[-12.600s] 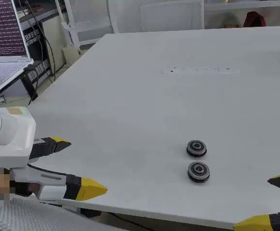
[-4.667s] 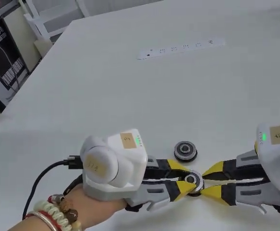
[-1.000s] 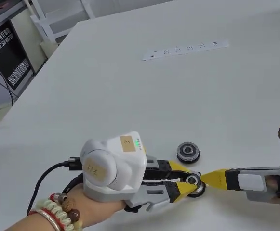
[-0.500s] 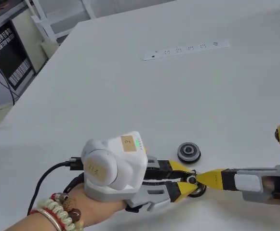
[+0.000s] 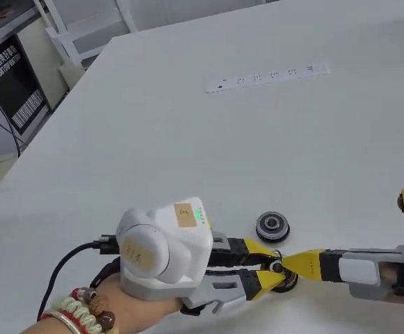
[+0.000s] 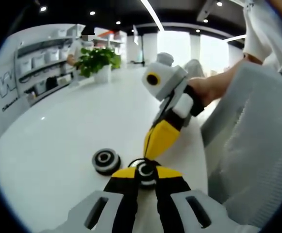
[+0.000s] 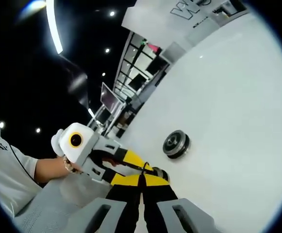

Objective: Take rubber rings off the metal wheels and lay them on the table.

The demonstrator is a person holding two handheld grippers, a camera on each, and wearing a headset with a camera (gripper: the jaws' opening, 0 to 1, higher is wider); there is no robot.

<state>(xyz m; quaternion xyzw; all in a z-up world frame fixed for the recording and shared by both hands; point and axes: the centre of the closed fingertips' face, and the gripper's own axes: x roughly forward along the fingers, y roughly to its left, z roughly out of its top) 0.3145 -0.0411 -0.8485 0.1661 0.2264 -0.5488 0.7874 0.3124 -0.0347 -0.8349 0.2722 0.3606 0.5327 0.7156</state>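
Clamped metal wheel [image 6: 144,169]: near the front edge of the table [image 5: 188,146], largely covered by yellow tips in the head view.
Orientation: flat on one face, bore axis upright; round outline, so no long axis to state.
Second metal wheel [image 5: 272,226]: flat on the table, bore upward, just beyond the clamped metal wheel and apart from it; free of both grippers.
Rubber ring [image 5: 259,227]: dark band seated around the rim of the second metal wheel.
Surface: plain white tabletop; white power strip [image 5: 268,78] lying far back, well apart from the wheels.
Room: white rack [image 5: 90,35] and black barcode panel [image 5: 10,87] past the left table edge; shelving, potted plant [image 6: 98,60] and ceiling spotlights in the left gripper view.
Left gripper [image 5: 275,268]: gripped by a hand [image 5: 128,306] wearing bead bracelets; tips closed against opposite sides of the clamped metal wheel.
Right gripper [image 7: 142,175]: entering from the right, jaws pressed together, tips meeting the top of the clamped metal wheel at its rim.
Ring capture: cannot tell whether any rubber is nipped between the right tips.
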